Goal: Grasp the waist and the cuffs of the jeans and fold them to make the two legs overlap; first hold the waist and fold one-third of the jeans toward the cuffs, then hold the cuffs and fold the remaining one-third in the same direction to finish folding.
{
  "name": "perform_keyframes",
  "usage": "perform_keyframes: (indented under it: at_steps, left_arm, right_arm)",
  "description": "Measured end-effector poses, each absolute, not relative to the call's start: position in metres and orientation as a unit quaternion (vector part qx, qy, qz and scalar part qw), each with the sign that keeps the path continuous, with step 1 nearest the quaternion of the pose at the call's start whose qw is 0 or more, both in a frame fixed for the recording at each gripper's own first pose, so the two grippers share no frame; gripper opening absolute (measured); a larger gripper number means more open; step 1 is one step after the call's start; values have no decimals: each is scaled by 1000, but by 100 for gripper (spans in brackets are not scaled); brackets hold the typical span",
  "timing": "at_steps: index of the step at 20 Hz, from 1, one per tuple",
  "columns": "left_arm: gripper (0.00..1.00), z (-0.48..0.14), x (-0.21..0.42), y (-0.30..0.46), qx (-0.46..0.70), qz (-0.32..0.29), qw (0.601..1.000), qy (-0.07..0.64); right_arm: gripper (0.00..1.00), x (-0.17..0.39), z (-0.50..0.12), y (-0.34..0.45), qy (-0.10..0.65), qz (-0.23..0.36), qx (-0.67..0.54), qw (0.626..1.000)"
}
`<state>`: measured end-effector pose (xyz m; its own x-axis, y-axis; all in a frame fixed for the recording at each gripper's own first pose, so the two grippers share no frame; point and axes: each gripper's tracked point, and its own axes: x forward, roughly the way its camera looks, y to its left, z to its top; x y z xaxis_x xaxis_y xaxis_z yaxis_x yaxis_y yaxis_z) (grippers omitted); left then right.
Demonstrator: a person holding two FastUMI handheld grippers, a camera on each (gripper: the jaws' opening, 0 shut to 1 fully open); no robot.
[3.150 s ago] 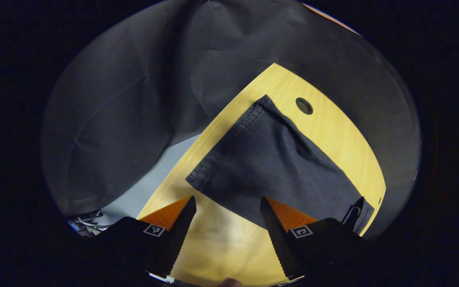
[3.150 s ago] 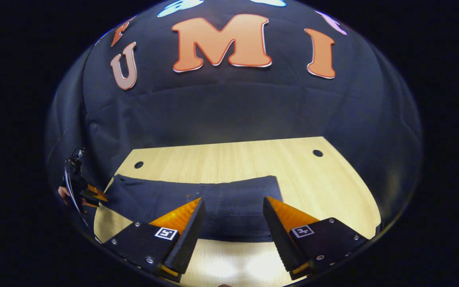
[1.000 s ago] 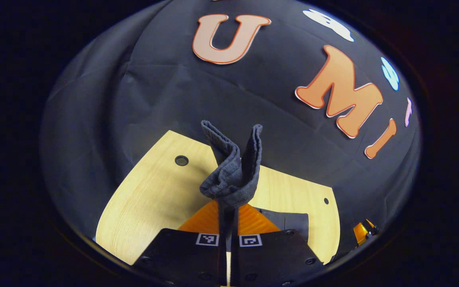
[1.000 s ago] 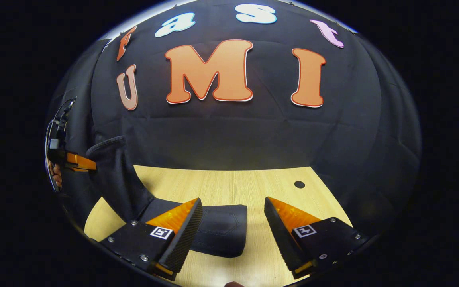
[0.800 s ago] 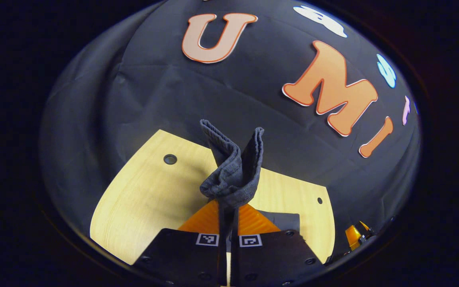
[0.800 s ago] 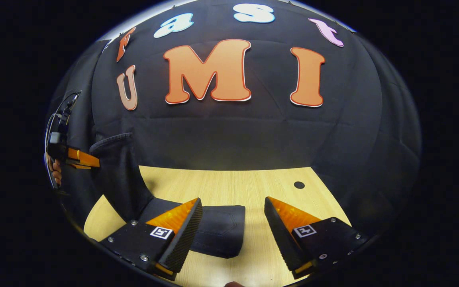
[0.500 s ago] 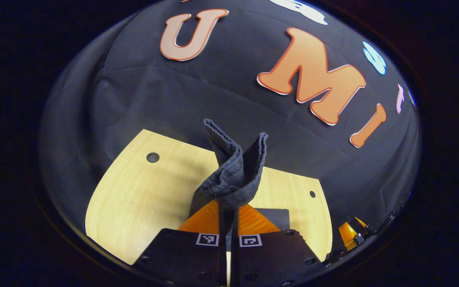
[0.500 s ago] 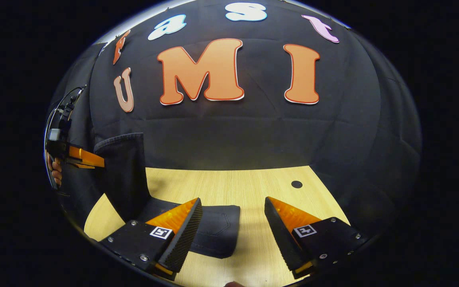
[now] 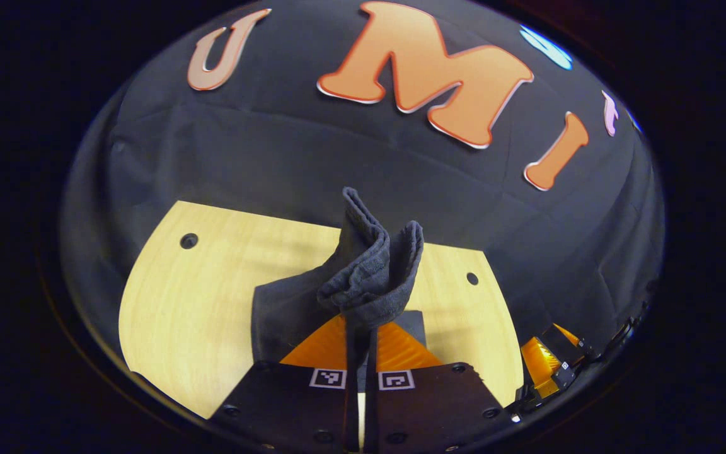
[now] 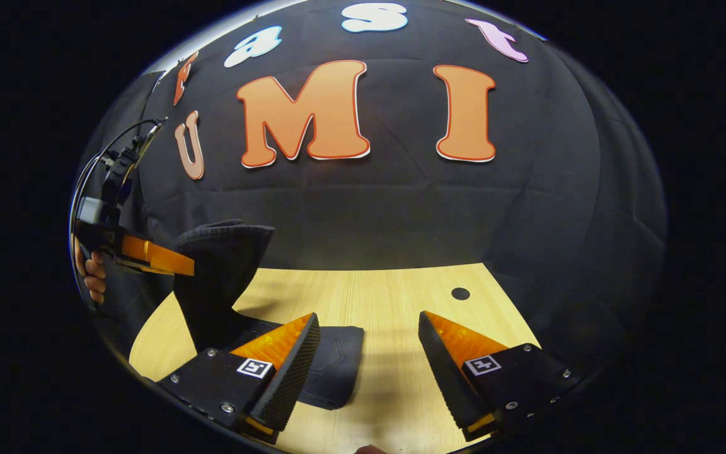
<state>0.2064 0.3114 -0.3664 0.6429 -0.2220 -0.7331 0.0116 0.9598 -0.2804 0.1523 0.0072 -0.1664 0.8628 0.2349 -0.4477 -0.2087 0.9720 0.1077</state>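
The dark jeans [image 9: 369, 271] have their hemmed cuff end bunched and lifted off the table, and my left gripper [image 9: 360, 321] is shut on it. In the right gripper view that raised cloth [image 10: 218, 277] stands at the left, held by the left gripper [image 10: 155, 257] with a hand [image 10: 89, 277] behind it. The rest of the jeans [image 10: 334, 359] lies flat on the table, pocket stitching showing, partly under my right gripper [image 10: 368, 328], which hovers open and holds nothing. The right gripper [image 9: 546, 366] also appears at the lower right of the left gripper view.
The light wooden table [image 9: 199, 296] has a round hole near each far corner [image 9: 188, 240] [image 9: 472, 278]; one hole [image 10: 460, 293] lies beyond my right gripper. Black cloth walls close the booth behind and beside the table. A cable loops above the left gripper.
My left gripper went from open over the flat jeans to shut on the cuff end, lifted it, and has carried it rightward toward the right gripper. The right gripper stayed open and nearly still.
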Motion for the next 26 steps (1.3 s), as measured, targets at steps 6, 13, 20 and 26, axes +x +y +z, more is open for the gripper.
perform_keyframes:
  at_steps: [6, 13, 20, 26]
  left_arm:
    - [5, -393, 194, 288, -94, -97, 876, 462]
    - [4, -452, 166, 242, 0, -128, 854, 504]
    - [48, -434, 143, 203, -66, -196, 850, 484]
    - [88, -345, 157, 243, -57, -181, 915, 356]
  right_arm:
    - [95, 157, -176, -19, 243, 106, 34, 964]
    - [95, 154, -190, -34, 260, 105, 31, 959]
    - [95, 151, -182, -30, 252, 117, 27, 960]
    - [95, 148, -147, -5, 209, 135, 17, 968]
